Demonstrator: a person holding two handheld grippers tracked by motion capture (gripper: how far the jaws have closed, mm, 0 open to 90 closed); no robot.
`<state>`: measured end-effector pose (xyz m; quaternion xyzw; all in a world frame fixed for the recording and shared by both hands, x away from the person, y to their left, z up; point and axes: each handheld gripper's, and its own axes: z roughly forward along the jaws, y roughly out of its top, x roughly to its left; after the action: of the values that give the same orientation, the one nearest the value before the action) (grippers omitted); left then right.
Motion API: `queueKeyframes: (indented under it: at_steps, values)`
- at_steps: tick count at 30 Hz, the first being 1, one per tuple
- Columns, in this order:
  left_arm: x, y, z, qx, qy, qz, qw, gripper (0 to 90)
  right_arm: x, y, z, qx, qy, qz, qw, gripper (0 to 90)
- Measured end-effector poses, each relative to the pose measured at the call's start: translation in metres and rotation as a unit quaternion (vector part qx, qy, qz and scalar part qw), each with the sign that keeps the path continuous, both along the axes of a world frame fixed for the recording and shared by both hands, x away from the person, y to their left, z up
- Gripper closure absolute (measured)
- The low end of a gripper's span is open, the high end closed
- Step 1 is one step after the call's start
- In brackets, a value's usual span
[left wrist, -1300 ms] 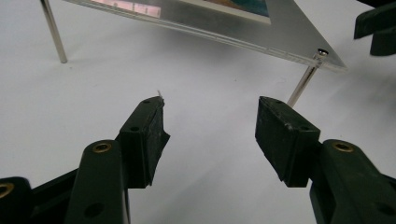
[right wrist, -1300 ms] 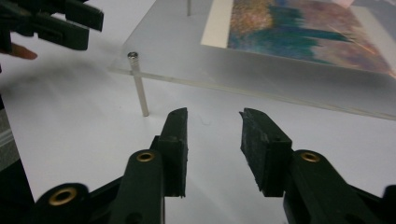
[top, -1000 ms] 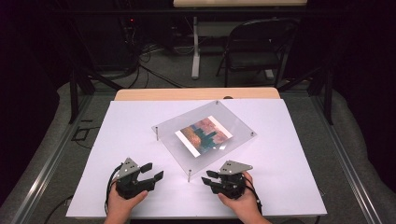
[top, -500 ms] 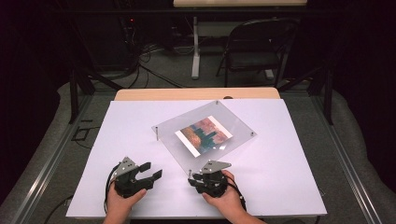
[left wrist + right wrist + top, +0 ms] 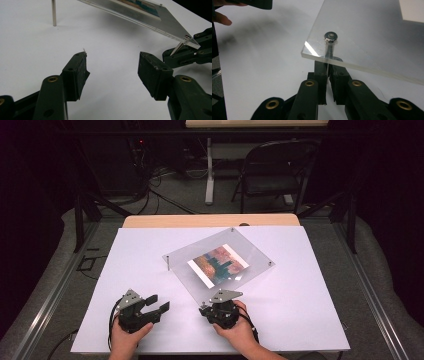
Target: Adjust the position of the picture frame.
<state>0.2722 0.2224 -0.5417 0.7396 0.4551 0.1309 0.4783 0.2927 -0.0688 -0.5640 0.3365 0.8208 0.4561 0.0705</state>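
Acrylic frame (image 5: 220,262): right gripper (image 5: 327,72) fingers clamp its corner post (image 5: 329,51); left gripper (image 5: 112,70) spread.

A white table (image 5: 300,310) is seen from above, with a strip of bare wood (image 5: 210,221) left uncovered along its far edge. A clear acrylic frame (image 5: 220,265) holding a colourful picture (image 5: 218,265) is stood near the middle of the white surface, raised on thin metal standoff legs (image 5: 53,12), its corners turned at an angle to the table's edges.
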Motion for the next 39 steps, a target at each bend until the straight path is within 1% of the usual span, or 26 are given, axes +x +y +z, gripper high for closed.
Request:
queueKeyframes:
  at_steps: [2, 3, 6, 13, 14, 16, 18, 21, 24, 26, 28, 29, 30, 32, 33, 34, 35, 36, 37, 38, 39]
  values:
    - [0.000, 0.001, 0.000, 0.001, 0.001, 0.002, 1.0000, 40.2, 0.001, 0.000, 0.000, 0.001, 0.001, 0.000, 1.0000, 84.7]
    - [-0.001, 0.002, 0.000, 0.001, -0.001, 0.008, 1.0000, 40.2, 0.000, 0.000, 0.000, -0.001, 0.000, 0.001, 1.0000, 84.8]
    - [-0.002, 0.003, 0.001, 0.002, -0.001, 0.013, 0.9999, 40.2, 0.000, 0.000, 0.000, -0.003, -0.005, 0.001, 1.0000, 85.1]
    - [-0.001, 0.004, 0.000, -0.001, 0.000, 0.014, 0.9999, 40.2, 0.000, -0.001, 0.001, 0.000, 0.000, 0.002, 1.0000, 85.4]
    - [0.000, 0.004, 0.000, 0.002, 0.002, 0.012, 0.9999, 40.2, 0.000, -0.002, 0.001, 0.001, 0.005, 0.003, 1.0000, 85.5]
    - [0.001, 0.003, -0.001, 0.006, 0.003, 0.009, 0.9999, 40.7, -0.001, -0.004, 0.002, -0.002, 0.006, 0.001, 1.0000, 85.6]
    - [0.002, 0.002, -0.001, 0.019, 0.007, 0.006, 0.9998, 43.3, -0.003, -0.008, 0.002, -0.002, 0.008, -0.001, 1.0000, 85.5]
    - [0.005, 0.000, 0.000, 0.029, 0.002, 0.005, 0.9996, 45.8, -0.007, -0.016, 0.003, -0.005, 0.011, -0.011, 0.9999, 85.5]
    - [0.011, -0.001, -0.001, 0.035, -0.001, 0.004, 0.9994, 46.2, -0.010, -0.026, 0.006, -0.006, 0.020, -0.020, 0.9996, 85.5]
    - [0.018, -0.001, -0.001, 0.036, 0.004, 0.000, 0.9994, 47.6, -0.013, -0.036, 0.008, -0.007, 0.029, -0.027, 0.9992, 85.5]
    - [0.025, -0.001, -0.002, 0.037, 0.008, 0.001, 0.9993, 48.9, -0.015, -0.046, 0.010, -0.009, 0.041, -0.037, 0.9985, 85.4]
    - [0.025, -0.001, -0.002, 0.037, 0.008, 0.001, 0.9993, 50.1, -0.015, -0.046, 0.010, -0.009, 0.041, -0.037, 0.9985, 85.4]
    - [0.034, -0.003, -0.004, 0.032, 0.012, 0.002, 0.9994, 50.3, -0.017, -0.055, 0.010, -0.014, 0.042, -0.044, 0.9981, 85.4]
    - [0.043, -0.007, -0.005, 0.028, 0.010, -0.002, 0.9996, 50.4, -0.020, -0.062, 0.012, -0.020, 0.044, -0.051, 0.9976, 85.4]
    - [0.043, -0.007, -0.005, 0.028, 0.010, -0.002, 0.9996, 51.0, -0.021, -0.065, 0.012, -0.022, 0.044, -0.054, 0.9973, 85.5]
    - [0.051, -0.013, -0.005, 0.031, 0.012, -0.010, 0.9994, 51.7, -0.022, -0.068, 0.012, -0.021, 0.045, -0.058, 0.9970, 85.5]
    - [0.055, -0.017, -0.006, 0.034, 0.011, -0.014, 0.9993, 51.9, -0.023, -0.070, 0.013, -0.021, 0.048, -0.064, 0.9966, 85.5]
    - [0.058, -0.021, -0.006, 0.037, 0.010, -0.018, 0.9991, 52.8, -0.024, -0.073, 0.013, -0.024, 0.046, -0.067, 0.9964, 85.5]
    - [0.058, -0.021, -0.006, 0.037, 0.010, -0.018, 0.9991, 54.4, -0.025, -0.075, 0.013, -0.026, 0.044, -0.069, 0.9963, 85.5]
    - [0.064, -0.028, -0.006, 0.051, 0.006, -0.026, 0.9984, 54.7, -0.026, -0.077, 0.013, -0.028, 0.047, -0.076, 0.9956, 85.5]
    - [0.064, -0.028, -0.006, 0.051, 0.006, -0.026, 0.9984, 55.3, -0.026, -0.077, 0.013, -0.028, 0.047, -0.076, 0.9956, 85.5]
